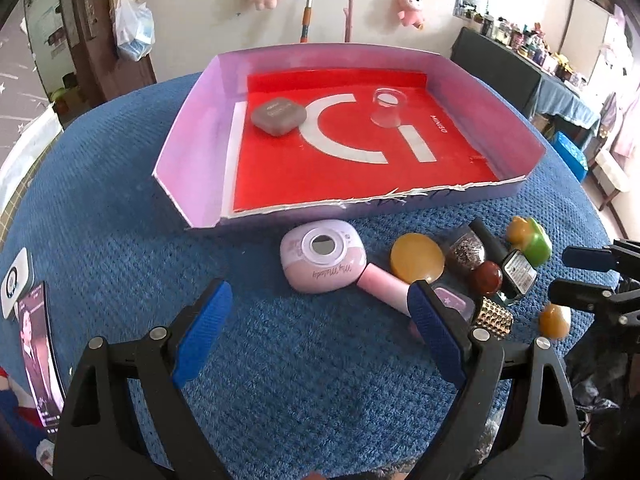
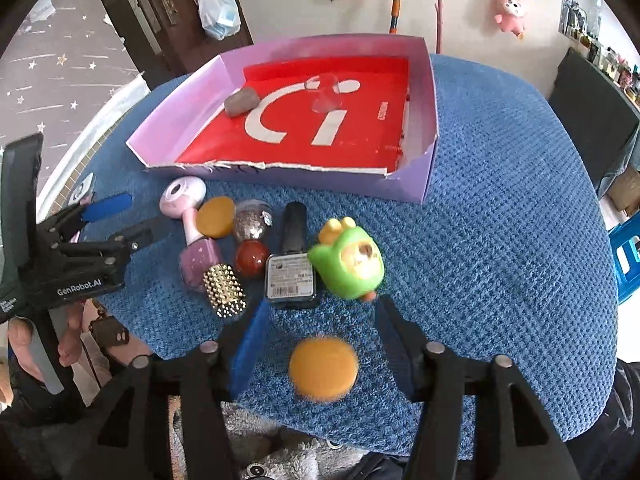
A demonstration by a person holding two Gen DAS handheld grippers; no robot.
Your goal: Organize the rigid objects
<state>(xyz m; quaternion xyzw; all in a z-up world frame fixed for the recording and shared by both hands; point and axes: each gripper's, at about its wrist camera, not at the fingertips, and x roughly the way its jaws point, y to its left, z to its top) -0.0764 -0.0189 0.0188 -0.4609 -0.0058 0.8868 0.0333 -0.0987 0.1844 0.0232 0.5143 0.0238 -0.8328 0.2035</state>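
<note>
From my left wrist camera I see the left gripper [image 1: 320, 320] spread wide with nothing between its blue pads, hovering above the blue knit cloth [image 1: 120, 200] on the near side of the lilac cardboard tray [image 1: 192, 148]. Inside that tray, on its red liner, a grey rounded case [image 1: 279, 116] lies toward the far left and a clear small cup [image 1: 387, 110] stands to the right of it, the two apart. Just in front of the tray's torn near edge lies a pink My Melody handheld fan [image 1: 324, 256], and to the right of it a cluster: an amber disc [image 1: 417, 258], a glitter bottle [image 1: 466, 254], a red-brown ball [image 1: 486, 278], a gold studded cylinder [image 1: 494, 316] and a green toy figure [image 1: 530, 240]. The right gripper [image 1: 580, 276] enters at the right edge, beside that cluster. From my right wrist camera the right gripper [image 2: 320, 344] also stands wide open, gripping nothing; a blurred orange round piece [image 2: 323, 368] lies on the cloth between its fingers, touching neither, on the near side of the tray [image 2: 434, 120]. Ahead of it, between gripper and tray, sit the green toy figure [image 2: 350, 264], a dark nail polish bottle [image 2: 294, 264] lying flat, the red-brown ball [image 2: 251, 258], the gold studded cylinder [image 2: 225, 290], a purple polish bottle [image 2: 198, 260] and the fan [image 2: 183, 198]. The left gripper [image 2: 116, 220] shows at the left, open.
</note>
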